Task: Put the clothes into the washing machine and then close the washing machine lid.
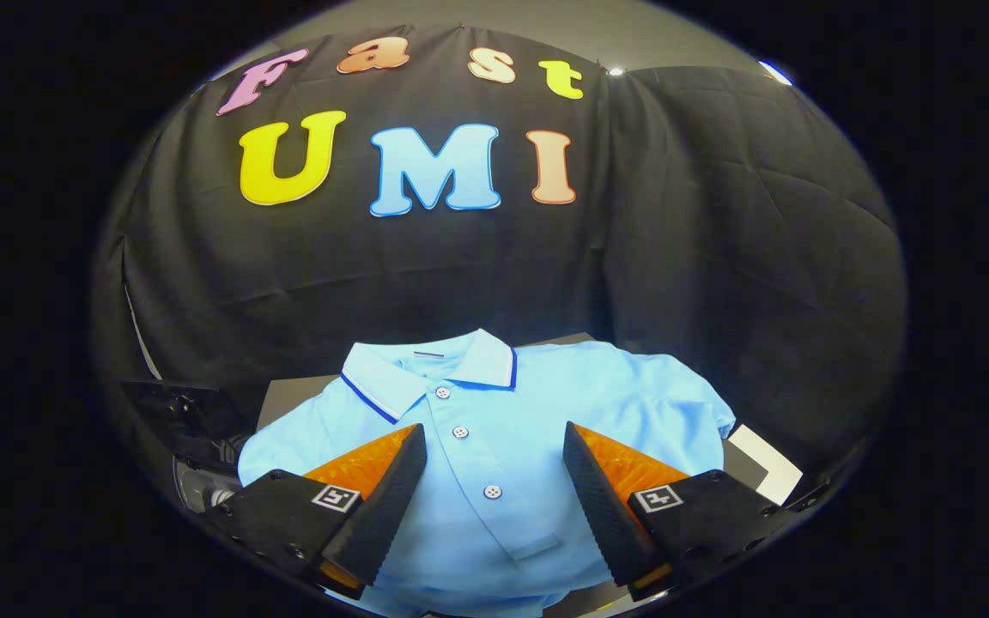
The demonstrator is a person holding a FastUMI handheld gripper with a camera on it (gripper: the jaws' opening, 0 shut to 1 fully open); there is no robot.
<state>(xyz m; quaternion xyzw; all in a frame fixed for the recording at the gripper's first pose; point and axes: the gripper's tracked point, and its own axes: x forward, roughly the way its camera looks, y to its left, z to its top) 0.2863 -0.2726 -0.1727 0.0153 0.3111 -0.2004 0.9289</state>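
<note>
Dark machine part (190,421): left of the shirt, partly hidden, too dark to identify.
Polo shirt (494,429): light blue, folded, collar toward the black cloth wall, lying flat on a dark surface (284,395).
Gripper (494,468): fingers spread wide apart over the shirt's button placket, holding nothing.
White sheet (765,463): beside the shirt's right sleeve.
</note>
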